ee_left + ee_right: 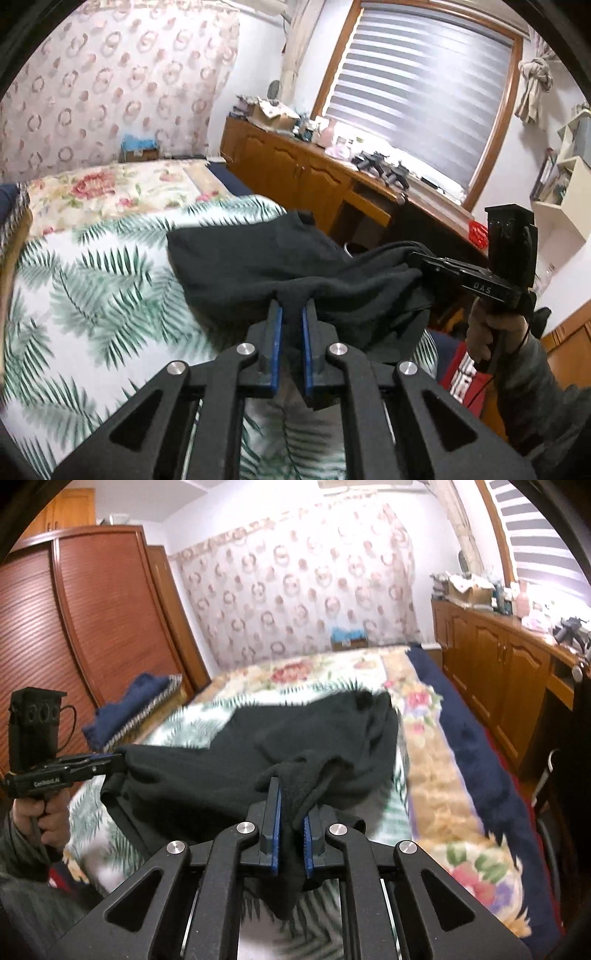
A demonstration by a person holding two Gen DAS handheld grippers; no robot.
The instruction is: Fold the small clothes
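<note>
my left gripper [291,308] is clamped on one edge of the black garment [258,266], and my right gripper [291,805] pinches another bunch of it between its blue pads. the cloth hangs stretched between them above the palm-leaf sheet [92,280] on the bed, its far end draped on the sheet.

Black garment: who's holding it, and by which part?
Both grippers hold it. The left gripper and right gripper each pinch a bunched bit of the black garment at its near edge, one per side.
</note>
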